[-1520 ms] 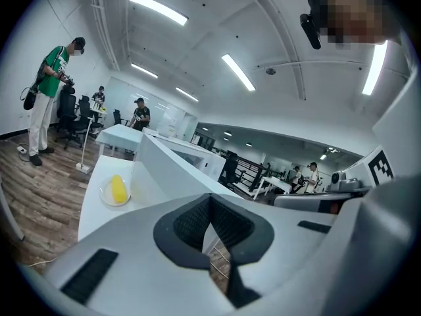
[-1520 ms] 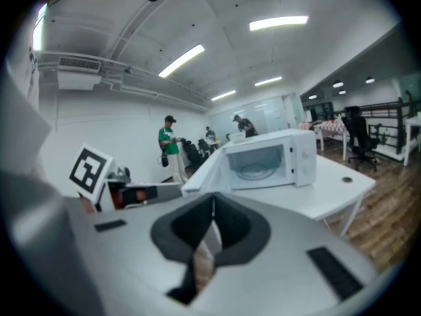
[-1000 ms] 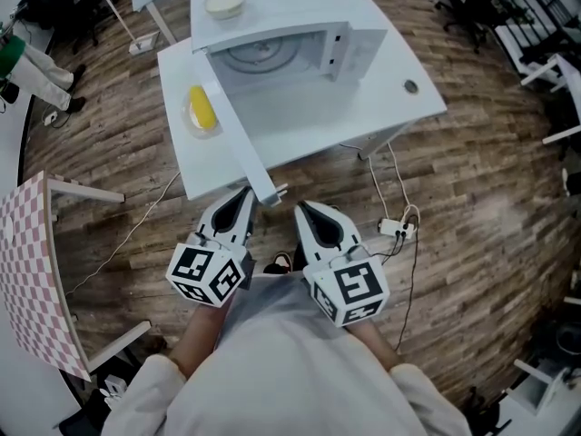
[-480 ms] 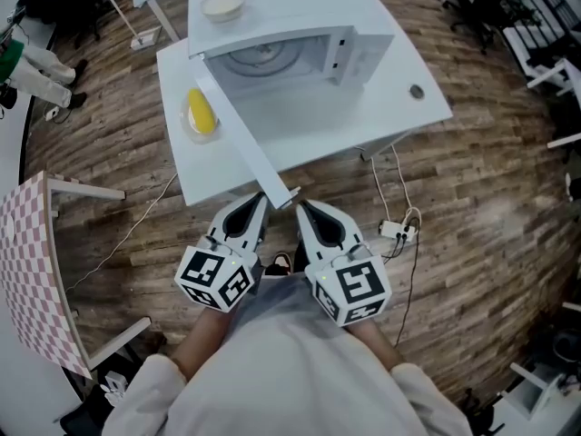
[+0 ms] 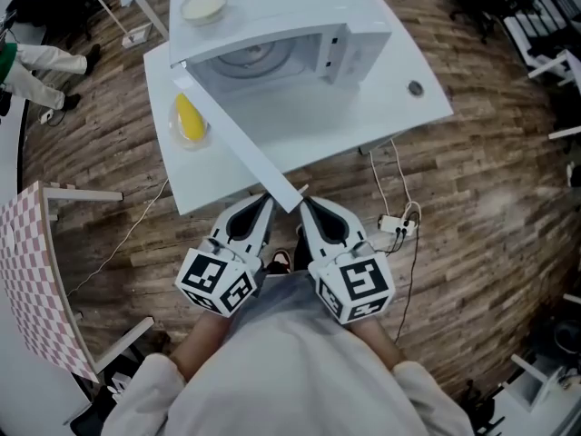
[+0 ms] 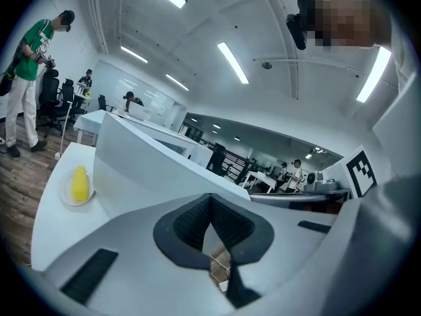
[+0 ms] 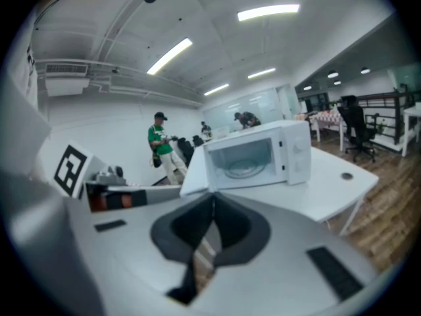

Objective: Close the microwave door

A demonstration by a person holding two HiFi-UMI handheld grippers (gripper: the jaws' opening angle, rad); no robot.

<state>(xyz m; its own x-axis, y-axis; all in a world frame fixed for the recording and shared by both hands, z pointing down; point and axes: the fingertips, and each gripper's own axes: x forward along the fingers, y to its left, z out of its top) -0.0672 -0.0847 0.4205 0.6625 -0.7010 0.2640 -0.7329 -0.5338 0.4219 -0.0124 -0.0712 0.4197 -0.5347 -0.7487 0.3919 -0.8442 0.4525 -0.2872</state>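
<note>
A white microwave [image 5: 281, 39] stands on a white table [image 5: 381, 98] with its door [image 5: 238, 139] swung wide open toward me. The door's free end [image 5: 292, 196] lies just above and between my two grippers. My left gripper [image 5: 264, 202] sits at that end's left side and my right gripper [image 5: 305, 203] at its right side; whether either touches the door I cannot tell. Both are shut with nothing held. The left gripper view shows the door [image 6: 151, 166] close ahead. In the right gripper view the microwave [image 7: 253, 153] shows its open cavity and glass turntable.
A yellow item on a small plate [image 5: 188, 118] lies on the table left of the door. A bowl [image 5: 203, 5] rests on the microwave's top. A checkered table [image 5: 32, 271] stands at left; cables and a power strip [image 5: 398, 225] lie on the wood floor at right.
Both grippers have come closer to the door's free end, the left one shifting right. The door's end now sits between their tips.
</note>
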